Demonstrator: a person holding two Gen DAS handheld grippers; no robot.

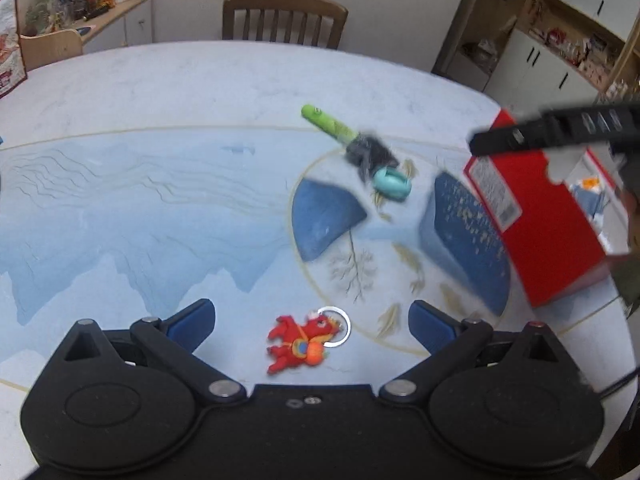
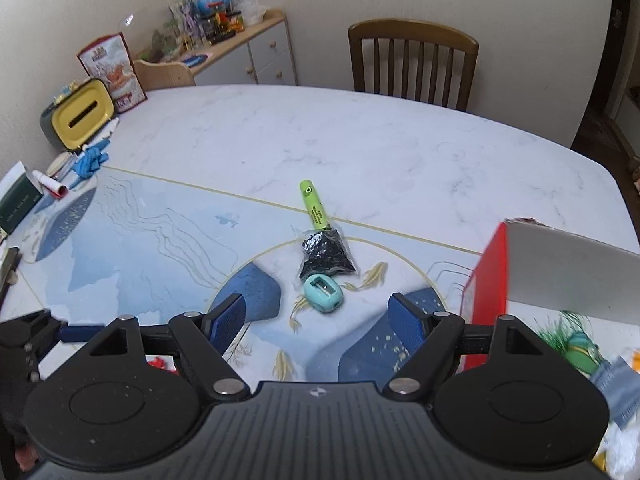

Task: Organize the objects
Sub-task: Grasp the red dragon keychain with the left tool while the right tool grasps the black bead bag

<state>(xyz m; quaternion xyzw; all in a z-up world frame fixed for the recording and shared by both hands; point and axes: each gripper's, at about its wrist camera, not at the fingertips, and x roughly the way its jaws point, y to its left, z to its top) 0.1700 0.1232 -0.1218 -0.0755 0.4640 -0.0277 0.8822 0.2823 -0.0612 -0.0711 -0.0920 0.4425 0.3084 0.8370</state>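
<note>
Only unreadable black print along green tube; red box label blurred.

One red plush dragon keychain, one lime-green tube-shaped marker, one small clear bag of black bits, one teal rounded pencil sharpener, one open red cardboard box, one brown wooden slatted chair.

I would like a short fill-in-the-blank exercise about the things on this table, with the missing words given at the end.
1. The pencil sharpener is ____ in colour.
2. The small bag of dark pieces lies between the sharpener and the ____ tube.
3. The toy between the fingers of the left gripper is ____.
4. The jaws of the right gripper are ____.

Missing words: turquoise; green; red; open
</note>
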